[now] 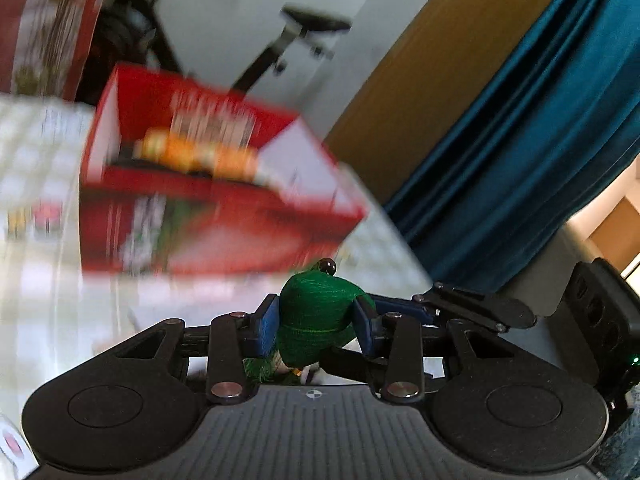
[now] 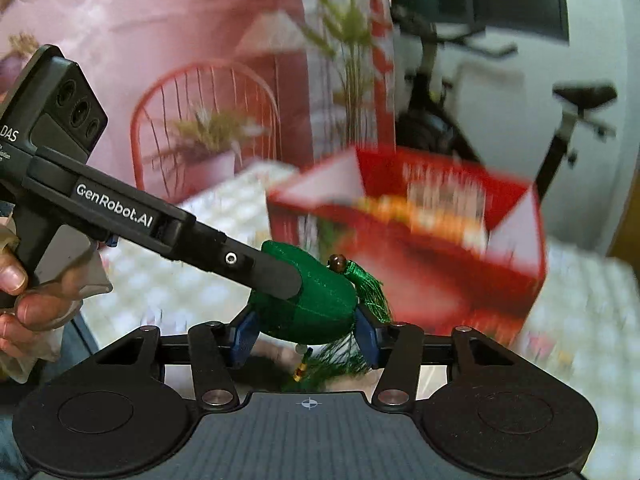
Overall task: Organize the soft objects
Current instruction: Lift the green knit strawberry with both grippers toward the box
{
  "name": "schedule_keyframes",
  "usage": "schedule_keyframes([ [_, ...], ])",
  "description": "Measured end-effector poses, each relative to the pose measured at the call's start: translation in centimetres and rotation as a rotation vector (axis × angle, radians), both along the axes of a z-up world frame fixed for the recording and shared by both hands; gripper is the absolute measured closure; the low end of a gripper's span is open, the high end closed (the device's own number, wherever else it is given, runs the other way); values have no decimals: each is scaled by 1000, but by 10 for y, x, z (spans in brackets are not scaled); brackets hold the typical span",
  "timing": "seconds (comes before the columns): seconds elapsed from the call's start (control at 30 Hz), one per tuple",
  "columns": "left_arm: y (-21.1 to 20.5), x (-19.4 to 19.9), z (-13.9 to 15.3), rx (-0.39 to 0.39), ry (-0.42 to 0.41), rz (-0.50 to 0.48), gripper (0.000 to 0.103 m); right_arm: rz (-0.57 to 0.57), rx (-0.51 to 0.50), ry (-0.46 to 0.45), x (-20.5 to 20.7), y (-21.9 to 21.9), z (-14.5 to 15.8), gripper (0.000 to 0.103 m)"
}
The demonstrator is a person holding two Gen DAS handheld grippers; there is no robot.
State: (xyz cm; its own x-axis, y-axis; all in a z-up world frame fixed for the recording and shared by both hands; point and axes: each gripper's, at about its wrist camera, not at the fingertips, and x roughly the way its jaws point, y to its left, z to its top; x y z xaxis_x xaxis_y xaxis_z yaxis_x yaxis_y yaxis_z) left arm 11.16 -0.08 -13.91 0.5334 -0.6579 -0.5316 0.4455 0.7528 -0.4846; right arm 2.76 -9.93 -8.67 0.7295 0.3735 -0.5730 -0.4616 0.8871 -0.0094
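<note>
A green silk cushion [image 1: 316, 320] with a brown bead and green tassels is held between the blue pads of my left gripper [image 1: 318, 324]. In the right wrist view the same green cushion [image 2: 316, 312] also sits between the blue pads of my right gripper [image 2: 306, 334], and the left gripper's fingers [image 2: 276, 278] clamp it from the left. Both grippers are shut on it, above the table. An open red box [image 1: 208, 200] stands ahead on the white patterned tablecloth [image 1: 36, 160]; it also shows in the right wrist view [image 2: 420, 248], with orange things inside, blurred.
A teal curtain [image 1: 520, 140] and a wooden panel [image 1: 420, 80] are to the right. An exercise bike [image 2: 560, 120] stands behind the box. A pink backdrop with a red chair picture [image 2: 180, 80] is at the back left. A hand [image 2: 24, 300] holds the left gripper's handle.
</note>
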Motion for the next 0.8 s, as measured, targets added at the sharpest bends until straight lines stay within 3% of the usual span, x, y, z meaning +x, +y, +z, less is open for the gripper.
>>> schedule_keyframes([
  [0.17, 0, 8, 57, -19, -150, 19, 62, 31, -12, -113, 21, 1, 50, 55],
  [0.4, 0, 38, 108, -12, -272, 73, 61, 68, -72, -254, 65, 7, 101, 55],
  [0.6, 2, 73, 118, -13, -310, 121, 61, 87, -102, -321, 107, 17, 115, 55],
  [0.8, 0, 99, 101, 10, -264, 128, 61, 91, -132, -288, 142, 16, 94, 55],
])
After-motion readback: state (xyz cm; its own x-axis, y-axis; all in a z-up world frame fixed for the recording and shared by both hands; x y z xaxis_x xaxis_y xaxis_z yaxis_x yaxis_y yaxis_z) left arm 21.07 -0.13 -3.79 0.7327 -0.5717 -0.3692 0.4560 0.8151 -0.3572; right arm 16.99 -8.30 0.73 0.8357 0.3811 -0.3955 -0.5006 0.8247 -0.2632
